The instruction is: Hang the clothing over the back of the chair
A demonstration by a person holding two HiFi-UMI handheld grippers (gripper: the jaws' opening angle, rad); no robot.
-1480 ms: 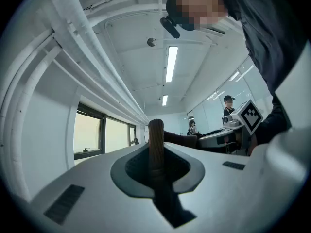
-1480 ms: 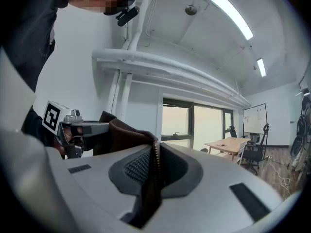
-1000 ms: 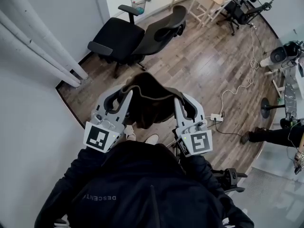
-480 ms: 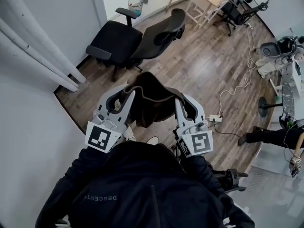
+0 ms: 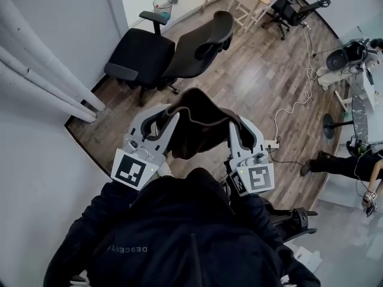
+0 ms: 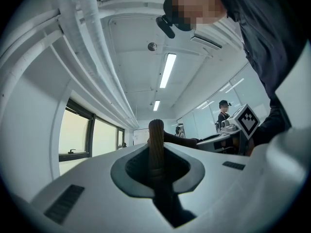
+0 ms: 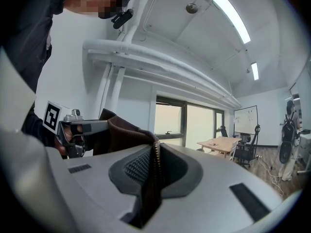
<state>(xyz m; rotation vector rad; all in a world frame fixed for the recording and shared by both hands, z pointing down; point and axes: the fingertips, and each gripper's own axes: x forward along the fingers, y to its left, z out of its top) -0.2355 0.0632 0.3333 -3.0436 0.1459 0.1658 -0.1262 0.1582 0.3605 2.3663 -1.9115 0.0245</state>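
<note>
Both grippers are up in front of the person, and the clothing (image 5: 194, 119), a dark brown garment, is slung between them in the air. It sits on the near side of the chair (image 5: 197, 40), well apart from it and touching none of it. The left gripper (image 5: 170, 117) has its jaws pinched on a thick rolled edge of the clothing; in the left gripper view that brown edge stands up right between the two pads. The right gripper (image 5: 234, 123) is clamped on the clothing too, with a ribbed, zip-like edge squeezed flat in its jaws. From there the fabric runs across to the other gripper. The middle of the garment humps up between the two grips and the rest sags below them. The black office chair stands on the wood floor (image 5: 263, 79), its curved back on the right and its seat to the left in the head view, nothing draped on it. A small bin (image 5: 161, 6) stands just beyond the chair's armrest, and white pipes (image 5: 45, 79) run down the wall left of the chair.
</note>
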